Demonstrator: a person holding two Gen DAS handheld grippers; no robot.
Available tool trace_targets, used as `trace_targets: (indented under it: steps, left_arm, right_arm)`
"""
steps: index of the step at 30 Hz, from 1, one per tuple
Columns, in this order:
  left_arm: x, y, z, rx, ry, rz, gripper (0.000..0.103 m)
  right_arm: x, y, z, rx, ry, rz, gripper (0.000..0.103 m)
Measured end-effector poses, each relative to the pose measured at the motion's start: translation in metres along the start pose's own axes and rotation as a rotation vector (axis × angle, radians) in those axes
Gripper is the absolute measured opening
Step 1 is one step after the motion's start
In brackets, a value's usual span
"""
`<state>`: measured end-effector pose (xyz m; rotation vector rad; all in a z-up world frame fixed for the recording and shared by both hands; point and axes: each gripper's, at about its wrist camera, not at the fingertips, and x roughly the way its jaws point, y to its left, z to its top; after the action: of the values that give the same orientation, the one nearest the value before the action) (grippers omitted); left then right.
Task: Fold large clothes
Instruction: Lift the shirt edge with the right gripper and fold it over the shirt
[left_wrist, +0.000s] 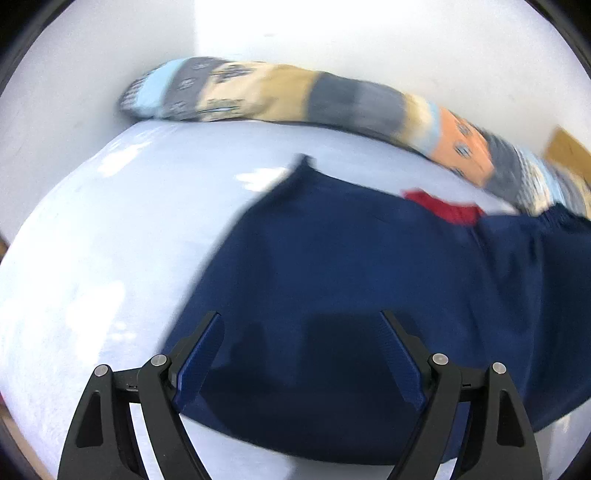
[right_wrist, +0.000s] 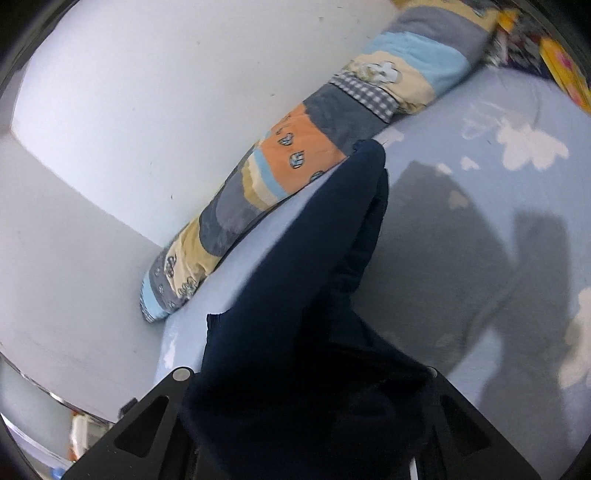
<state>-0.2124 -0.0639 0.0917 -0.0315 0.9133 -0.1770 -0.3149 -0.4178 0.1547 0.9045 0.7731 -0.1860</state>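
A large navy blue garment (left_wrist: 351, 258) lies spread on a light blue bed sheet (left_wrist: 110, 240), with a red patch (left_wrist: 447, 206) at its far edge. My left gripper (left_wrist: 301, 317) is open and hovers over the garment's near part, with nothing between its fingers. In the right wrist view the navy garment (right_wrist: 306, 277) hangs lifted off the bed and drapes over my right gripper (right_wrist: 314, 424). The cloth hides the fingertips; the gripper looks shut on it.
A long patchwork bolster (left_wrist: 295, 96) lies along the white wall (left_wrist: 92, 74) at the bed's far side; it also shows in the right wrist view (right_wrist: 295, 155). The sheet (right_wrist: 517, 166) has white cloud prints. Colourful items (right_wrist: 554, 55) sit at the far right corner.
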Motion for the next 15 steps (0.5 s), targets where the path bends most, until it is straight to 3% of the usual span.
trace_targets:
  steps: [8, 15]
  left_arm:
    - [-0.023, 0.086, 0.008, -0.174, -0.041, 0.038, 0.083]
    - [-0.040, 0.136, 0.012, -0.265, -0.094, 0.109, 0.083]
  right_arm:
    - [0.037, 0.101, -0.033, -0.197, 0.019, -0.082, 0.018]
    - [0.095, 0.180, -0.102, -0.316, 0.055, -0.077, 0.018]
